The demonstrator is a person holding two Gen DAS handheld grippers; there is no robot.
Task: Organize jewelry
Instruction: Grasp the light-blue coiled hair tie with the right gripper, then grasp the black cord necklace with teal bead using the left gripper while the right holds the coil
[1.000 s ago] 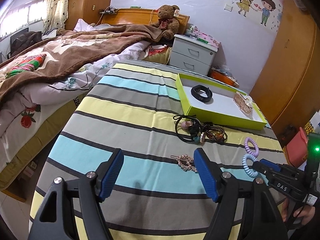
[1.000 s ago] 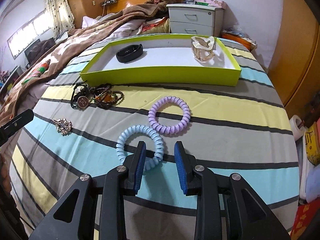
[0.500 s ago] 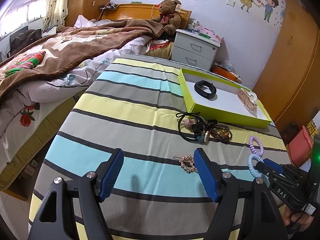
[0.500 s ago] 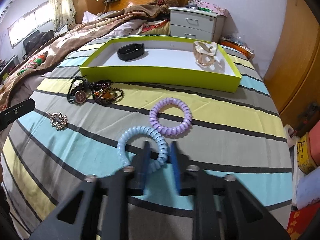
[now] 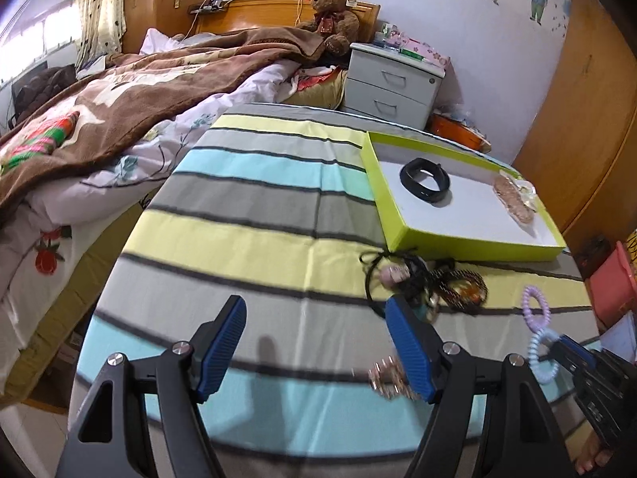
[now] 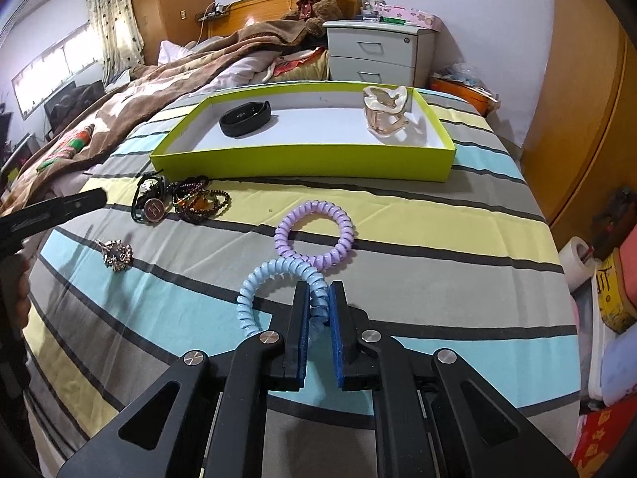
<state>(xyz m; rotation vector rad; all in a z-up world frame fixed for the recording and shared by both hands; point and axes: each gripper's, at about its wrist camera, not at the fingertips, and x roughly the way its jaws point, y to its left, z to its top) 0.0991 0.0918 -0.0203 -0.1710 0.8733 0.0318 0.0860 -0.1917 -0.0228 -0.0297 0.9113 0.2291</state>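
My right gripper (image 6: 318, 298) is shut on a blue coil hair tie (image 6: 262, 279), lifted a little off the striped cloth; it also shows in the left wrist view (image 5: 537, 354). A purple coil tie (image 6: 314, 233) lies just beyond it. A green tray (image 6: 302, 157) holds a black band (image 6: 245, 117) and a beige hair claw (image 6: 384, 113). A bracelet pile (image 6: 179, 201) and a sparkly brooch (image 6: 115, 255) lie on the cloth. My left gripper (image 5: 314, 334) is open and empty above the cloth, the brooch (image 5: 388, 376) by its right finger.
The table (image 5: 258, 199) has a striped cloth and stands beside a bed (image 5: 99, 119). A white nightstand (image 5: 392, 85) stands behind the table, a wooden wardrobe (image 6: 577, 99) to the right. Boxes and a paper roll (image 6: 577, 257) sit below the right edge.
My right gripper closed on the blue coil tie and raised it slightly. My left gripper drifted forward over the cloth, still open.
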